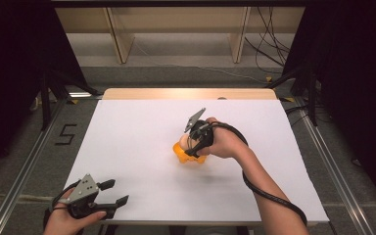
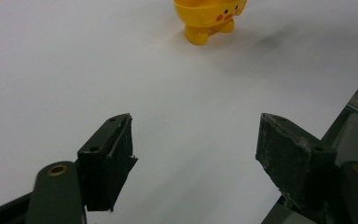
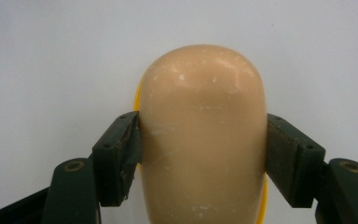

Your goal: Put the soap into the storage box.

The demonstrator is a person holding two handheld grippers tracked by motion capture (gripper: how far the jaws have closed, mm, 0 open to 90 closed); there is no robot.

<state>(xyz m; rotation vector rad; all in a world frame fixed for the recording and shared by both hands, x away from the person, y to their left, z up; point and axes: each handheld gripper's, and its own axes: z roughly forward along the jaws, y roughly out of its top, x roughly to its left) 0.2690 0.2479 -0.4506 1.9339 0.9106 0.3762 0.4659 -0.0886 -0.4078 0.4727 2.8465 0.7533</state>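
A beige egg (image 3: pixel 203 135) stands in a yellow chick-faced egg cup (image 2: pixel 208 16) near the middle of the white table (image 1: pixel 137 137). My right gripper (image 3: pixel 203 161) is shut on the egg, one black pad pressed against each side, and a thin yellow rim shows behind the egg. In the high view the right gripper (image 1: pixel 192 145) comes down on the egg cup (image 1: pixel 188 157) from the right. My left gripper (image 1: pixel 114 193) rests at the table's near left corner, open, with nothing between its jaws (image 2: pixel 196 158). It points toward the cup.
A wooden strip (image 1: pixel 186 93) edges the table's far side. Metal rails (image 1: pixel 27 166) run along the floor on both sides, and cables (image 1: pixel 269 49) lie beyond the table. Black curtains flank the space.
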